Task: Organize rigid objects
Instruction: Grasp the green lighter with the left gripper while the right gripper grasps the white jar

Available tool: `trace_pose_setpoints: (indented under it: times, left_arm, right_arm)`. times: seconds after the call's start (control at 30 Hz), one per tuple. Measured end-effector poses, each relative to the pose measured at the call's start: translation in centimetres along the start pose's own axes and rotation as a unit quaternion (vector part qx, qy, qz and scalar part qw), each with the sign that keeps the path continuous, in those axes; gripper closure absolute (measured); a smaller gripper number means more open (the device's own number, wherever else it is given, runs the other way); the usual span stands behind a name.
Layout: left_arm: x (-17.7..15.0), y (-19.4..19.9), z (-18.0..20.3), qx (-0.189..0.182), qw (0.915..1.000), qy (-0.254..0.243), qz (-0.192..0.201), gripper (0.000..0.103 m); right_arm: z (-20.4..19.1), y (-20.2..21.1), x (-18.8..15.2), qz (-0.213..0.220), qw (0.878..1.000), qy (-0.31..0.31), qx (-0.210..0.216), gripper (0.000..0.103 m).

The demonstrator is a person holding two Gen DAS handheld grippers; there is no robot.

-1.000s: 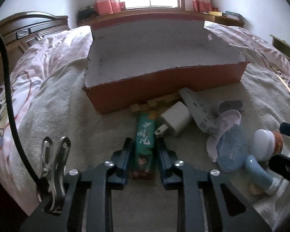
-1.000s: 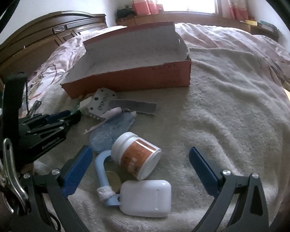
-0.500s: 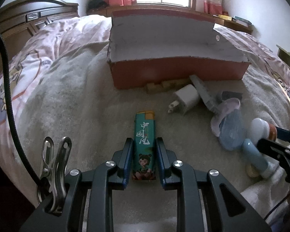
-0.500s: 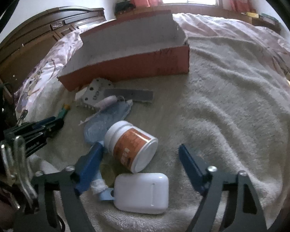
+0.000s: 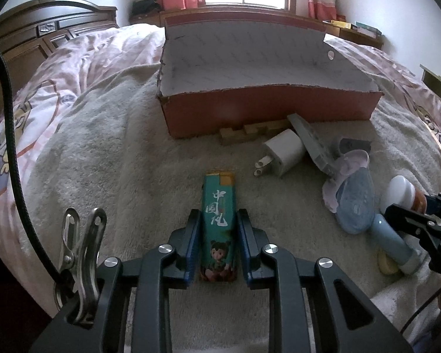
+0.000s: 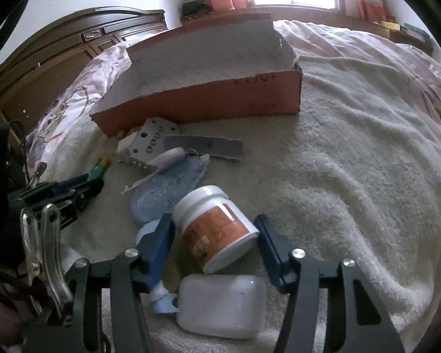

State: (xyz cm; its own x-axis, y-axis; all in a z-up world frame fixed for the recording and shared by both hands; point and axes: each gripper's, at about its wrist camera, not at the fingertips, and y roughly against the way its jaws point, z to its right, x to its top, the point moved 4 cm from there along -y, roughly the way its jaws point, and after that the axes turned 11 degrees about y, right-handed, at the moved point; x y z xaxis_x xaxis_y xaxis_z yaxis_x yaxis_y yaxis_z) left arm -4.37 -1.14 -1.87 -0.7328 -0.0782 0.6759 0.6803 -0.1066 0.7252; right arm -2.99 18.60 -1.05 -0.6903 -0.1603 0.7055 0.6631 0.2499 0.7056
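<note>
Your left gripper [image 5: 218,236] pinches the green lighter [image 5: 218,226] by its flat sides: light, stiff, slick plastic. Your right gripper [image 6: 214,235] is closing round the pill bottle [image 6: 216,239] lying on the towel [image 6: 352,176]; take its label, not the cap.

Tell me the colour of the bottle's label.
Orange, on a white bottle; clearest in the right wrist view.

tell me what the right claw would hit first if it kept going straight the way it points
Most likely the white bottle with the orange label, lying on its side between the closing fingers of the right claw. Past it lie the blue clear pouch and the grey plate, though depth is hard to judge.
</note>
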Motion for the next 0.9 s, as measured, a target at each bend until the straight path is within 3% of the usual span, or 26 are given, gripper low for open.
trace_pose_setpoints:
  times: [0.3,0.53,0.9]
  left_arm:
    - [0.6,1.5,0.1,-0.020,0.9997,0.009,0.011,0.079]
    - [2.8,3.9,1.4,-0.043,0.9981,0.001,0.043,0.079]
    - [6.3,4.6,3.0,-0.058,0.9962,-0.008,0.066,0.079]
  right_arm:
    - [0.2,1.0,1.1,0.025,0.999,-0.012,0.019,0.044]
    - [0.2,2.0,2.4,0.047,0.998,-0.014,0.027,0.044]
    - [0.3,2.6,4.8,0.064,0.998,0.002,0.024,0.044]
